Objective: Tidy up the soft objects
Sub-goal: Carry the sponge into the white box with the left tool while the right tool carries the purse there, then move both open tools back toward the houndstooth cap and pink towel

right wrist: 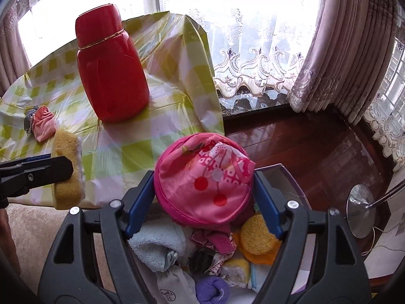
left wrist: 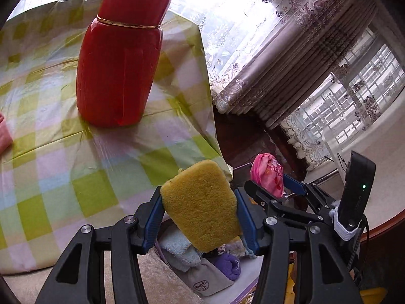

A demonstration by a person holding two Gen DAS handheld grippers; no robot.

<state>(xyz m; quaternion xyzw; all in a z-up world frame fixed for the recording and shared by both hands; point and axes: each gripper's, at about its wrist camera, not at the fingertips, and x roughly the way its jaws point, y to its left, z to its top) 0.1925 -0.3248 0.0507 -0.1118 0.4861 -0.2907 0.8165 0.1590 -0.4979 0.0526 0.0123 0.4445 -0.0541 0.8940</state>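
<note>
My left gripper [left wrist: 200, 202] is shut on a yellow sponge [left wrist: 202, 202], held past the table's near corner over a clear bin [right wrist: 291, 177] of soft items. The sponge also shows in the right wrist view [right wrist: 67, 169]. My right gripper [right wrist: 203, 190] is shut on a round pink patterned fabric pouch [right wrist: 202, 177], held above the same bin; the pouch shows in the left wrist view [left wrist: 268, 174]. The bin holds a blue towel [right wrist: 157, 243], a purple sock ball [right wrist: 212, 291], a round yellow sponge [right wrist: 257, 235] and other cloths.
A tall red flask [left wrist: 121, 58] stands on the table with the green checked plastic cloth [left wrist: 50, 152]. A pink cloth [right wrist: 44, 122] and a dark checked cloth [right wrist: 29, 119] lie on the table's left. Curtains and a dark wooden sill are behind. A chrome lamp base [right wrist: 359, 210] sits at right.
</note>
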